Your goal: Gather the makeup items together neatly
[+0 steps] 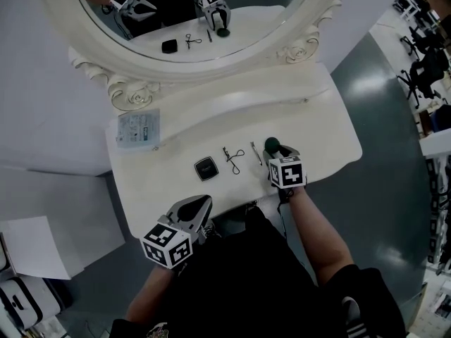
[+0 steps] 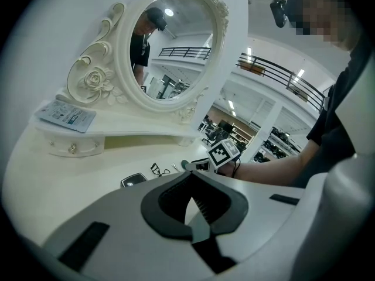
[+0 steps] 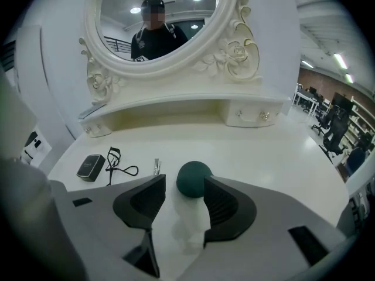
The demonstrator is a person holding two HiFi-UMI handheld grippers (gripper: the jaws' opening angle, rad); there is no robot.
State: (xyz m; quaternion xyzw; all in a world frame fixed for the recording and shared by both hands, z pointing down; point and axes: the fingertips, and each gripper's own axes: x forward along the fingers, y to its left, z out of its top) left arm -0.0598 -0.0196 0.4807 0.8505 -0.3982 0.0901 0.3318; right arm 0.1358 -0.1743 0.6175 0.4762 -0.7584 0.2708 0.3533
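On the white vanity table [image 1: 317, 129] lie a black compact [image 1: 206, 167], an eyelash curler [image 1: 233, 158], a thin small tool [image 1: 256, 153] and a dark green sponge [image 1: 272, 145], in a row from left to right. My right gripper [image 1: 279, 151] stands open over the sponge [image 3: 194, 178]. The sponge rests on the table between the right gripper's [image 3: 184, 180] fingers, close to the right pad, with a gap at the left pad. My left gripper [image 1: 204, 202] hovers at the table's front edge, shut and empty, short of the compact [image 2: 134, 180]. Its pads [image 2: 176, 206] meet at the tips.
A large oval mirror [image 1: 190, 20] in a carved frame stands at the back on a raised shelf with small drawers [image 3: 251, 115]. A flat printed packet [image 1: 138, 128] lies on the shelf's left end. A white sheet [image 1: 32, 245] lies on the floor at left.
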